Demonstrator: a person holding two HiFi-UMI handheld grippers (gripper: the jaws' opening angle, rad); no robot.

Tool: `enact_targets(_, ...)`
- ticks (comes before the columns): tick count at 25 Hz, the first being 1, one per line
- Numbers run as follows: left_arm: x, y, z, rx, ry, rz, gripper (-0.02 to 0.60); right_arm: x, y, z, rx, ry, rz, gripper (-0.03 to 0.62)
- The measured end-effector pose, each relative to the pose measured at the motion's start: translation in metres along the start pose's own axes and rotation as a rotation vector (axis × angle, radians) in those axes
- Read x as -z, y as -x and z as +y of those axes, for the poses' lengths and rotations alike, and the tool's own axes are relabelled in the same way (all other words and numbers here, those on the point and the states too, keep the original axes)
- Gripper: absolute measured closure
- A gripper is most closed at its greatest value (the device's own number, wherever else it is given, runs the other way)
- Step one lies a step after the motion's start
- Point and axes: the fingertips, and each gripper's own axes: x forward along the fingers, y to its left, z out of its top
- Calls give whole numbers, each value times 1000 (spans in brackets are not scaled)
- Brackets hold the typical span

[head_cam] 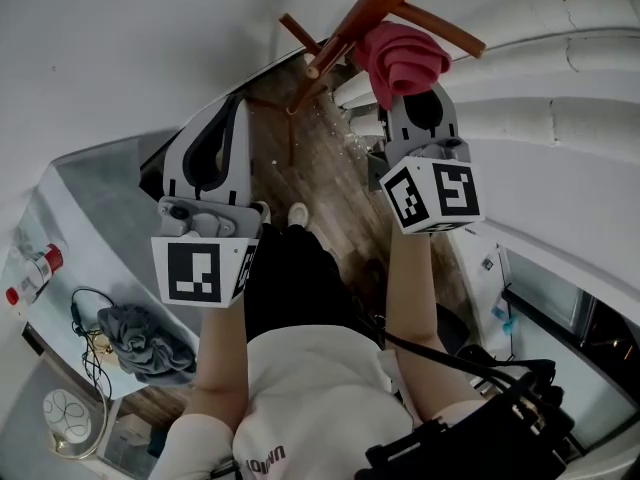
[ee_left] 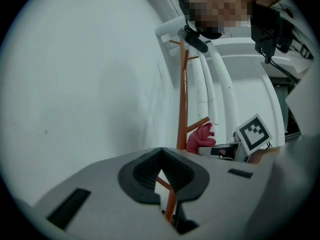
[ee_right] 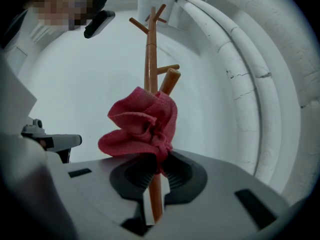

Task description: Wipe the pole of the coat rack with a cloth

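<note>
The wooden coat rack pole point(head_cam: 368, 10) point(ee_left: 182, 99) point(ee_right: 151, 59) stands before a white wall, with pegs branching off it. A crumpled red cloth point(head_cam: 405, 58) point(ee_left: 200, 139) point(ee_right: 142, 124) is bunched against the pole just below a peg. My right gripper point(head_cam: 412, 96) point(ee_right: 157, 166) is shut on the cloth and presses it to the pole. My left gripper point(head_cam: 238, 103) point(ee_left: 160, 171) is to the left of the pole, lower down, shut and holding nothing. The pole's lower part shows behind the left jaws.
White pipes point(ee_right: 235, 69) run up the wall right of the rack. The rack's foot point(head_cam: 290, 108) rests on a wooden floor. At the lower left, a counter point(head_cam: 90, 218) holds a grey cloth point(head_cam: 145, 343), a red-capped bottle point(head_cam: 38, 266) and cables.
</note>
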Motion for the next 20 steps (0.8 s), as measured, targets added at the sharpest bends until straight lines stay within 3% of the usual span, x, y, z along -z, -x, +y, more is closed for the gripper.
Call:
enact_targets(13,23,-4,1,5,14,31,569,19,-11,0,-21,3,36,546)
enact_targets(18,36,-6,-2,1,52,80,569,33,-11,-3,-24,4,65,546)
enact_targets(20,37,-5,-1,4,30,62,569,38,-12,-1,-30,1,75,546)
